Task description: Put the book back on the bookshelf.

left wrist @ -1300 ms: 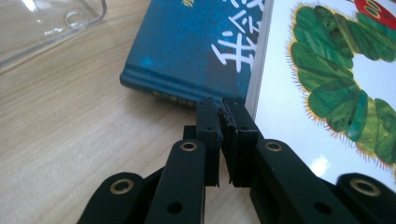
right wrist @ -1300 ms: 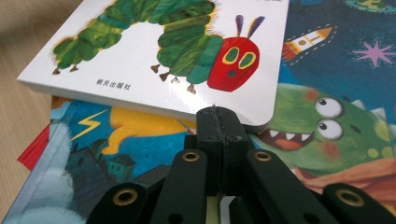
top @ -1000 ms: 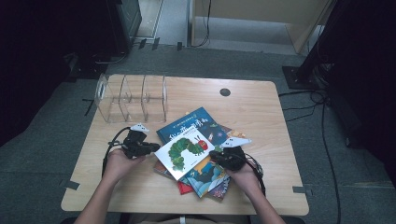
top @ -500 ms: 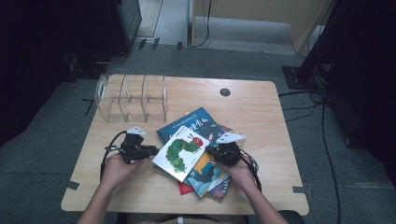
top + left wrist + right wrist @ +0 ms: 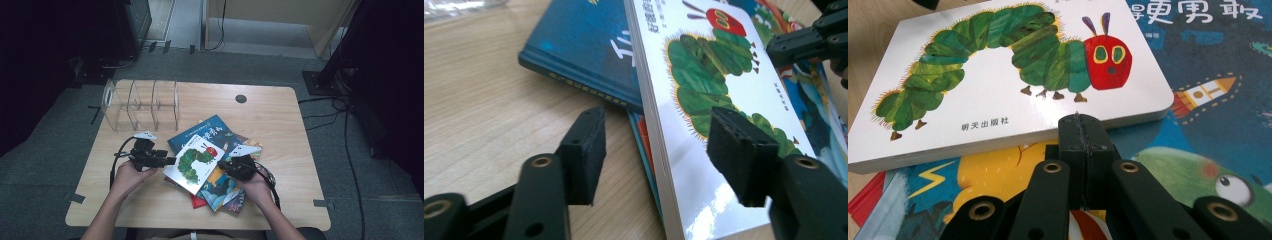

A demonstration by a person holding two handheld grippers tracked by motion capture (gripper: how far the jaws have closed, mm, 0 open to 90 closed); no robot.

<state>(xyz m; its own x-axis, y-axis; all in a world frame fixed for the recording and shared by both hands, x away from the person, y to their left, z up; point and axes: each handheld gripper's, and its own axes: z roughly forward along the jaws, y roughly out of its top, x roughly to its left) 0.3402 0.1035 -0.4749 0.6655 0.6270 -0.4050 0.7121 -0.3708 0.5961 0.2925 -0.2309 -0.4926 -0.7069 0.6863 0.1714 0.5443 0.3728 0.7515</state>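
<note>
Left gripper (image 5: 651, 145) now straddling the book edge
White caterpillar board book (image 5: 195, 161), printed "明天出版社", sits centre frame as before; left jaws apart around its edge, right gripper (image 5: 1082, 131) jaws pressed together.

A clear divided rack (image 5: 141, 104) stands at the table's (image 5: 280, 115) far-left corner (cables (image 5: 325, 107) trail on the floor).

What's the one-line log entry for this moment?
left gripper: open, straddling caterpillar book edge | right gripper: shut, empty, against book's opposite edge | book atop pile | organizer: empty

Perhaps five books (image 5: 196, 161), one clear rack (image 5: 140, 105), two grippers (image 5: 150, 156)
</note>
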